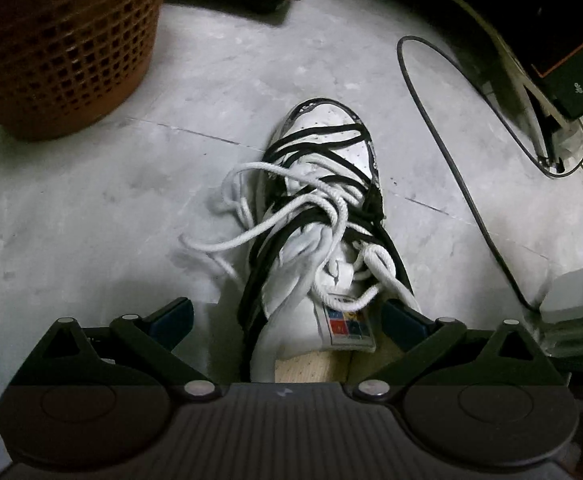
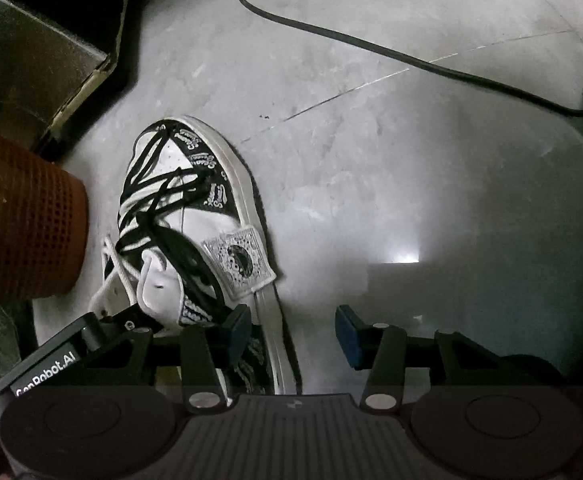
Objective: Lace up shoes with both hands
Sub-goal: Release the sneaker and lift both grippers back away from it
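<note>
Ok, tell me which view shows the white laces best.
The left wrist view. There the white laces lie loose across the shoe, loops spilling onto the floor. The right wrist view shows only a short stretch of them beside the tongue, the rest hidden behind the shoe.

The shoe [image 1: 323, 216] is set on the floor [image 1: 91, 208], with a basket [image 1: 59, 40] to its left, a cable [image 1: 443, 168] to its right, and laces [image 1: 251, 200] spilled over its left side.
</note>
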`<action>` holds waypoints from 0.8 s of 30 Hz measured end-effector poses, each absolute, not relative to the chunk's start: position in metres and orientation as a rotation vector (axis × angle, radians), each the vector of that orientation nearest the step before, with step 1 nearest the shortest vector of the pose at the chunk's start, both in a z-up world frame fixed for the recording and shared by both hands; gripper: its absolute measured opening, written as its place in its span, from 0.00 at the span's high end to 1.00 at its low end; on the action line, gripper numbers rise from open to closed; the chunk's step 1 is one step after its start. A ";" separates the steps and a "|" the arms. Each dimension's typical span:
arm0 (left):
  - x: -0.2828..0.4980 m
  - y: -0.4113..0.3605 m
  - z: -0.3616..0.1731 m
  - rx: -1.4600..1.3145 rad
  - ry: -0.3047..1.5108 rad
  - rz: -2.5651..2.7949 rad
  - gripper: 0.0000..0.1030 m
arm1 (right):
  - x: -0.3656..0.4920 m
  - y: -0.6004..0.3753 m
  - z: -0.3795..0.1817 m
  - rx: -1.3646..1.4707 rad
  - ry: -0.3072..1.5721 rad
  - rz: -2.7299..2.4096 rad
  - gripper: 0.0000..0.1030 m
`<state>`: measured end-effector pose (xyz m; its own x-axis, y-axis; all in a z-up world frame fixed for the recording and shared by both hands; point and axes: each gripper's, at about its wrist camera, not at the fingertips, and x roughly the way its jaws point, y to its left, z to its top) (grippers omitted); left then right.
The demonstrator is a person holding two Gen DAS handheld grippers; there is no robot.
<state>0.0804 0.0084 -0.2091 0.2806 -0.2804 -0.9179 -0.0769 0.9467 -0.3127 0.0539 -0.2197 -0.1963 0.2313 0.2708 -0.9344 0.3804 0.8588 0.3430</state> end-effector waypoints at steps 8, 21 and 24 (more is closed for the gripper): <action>0.095 -0.002 -0.203 -0.304 1.265 -0.171 0.00 | 0.065 -0.225 -0.197 0.574 1.317 -0.094 0.50; 0.078 -0.002 -0.111 -0.119 1.069 -0.125 0.00 | 0.074 -0.201 -0.124 0.317 1.139 0.036 0.49; 0.068 -0.002 -0.085 -0.110 1.051 -0.103 0.00 | 0.068 -0.194 -0.102 0.264 1.103 0.044 0.49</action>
<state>0.0680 -0.0017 -0.0851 0.4932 -0.1374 -0.8590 0.0322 0.9897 -0.1398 0.0683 -0.1936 -0.1020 0.4532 0.1655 -0.8759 0.0956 0.9679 0.2323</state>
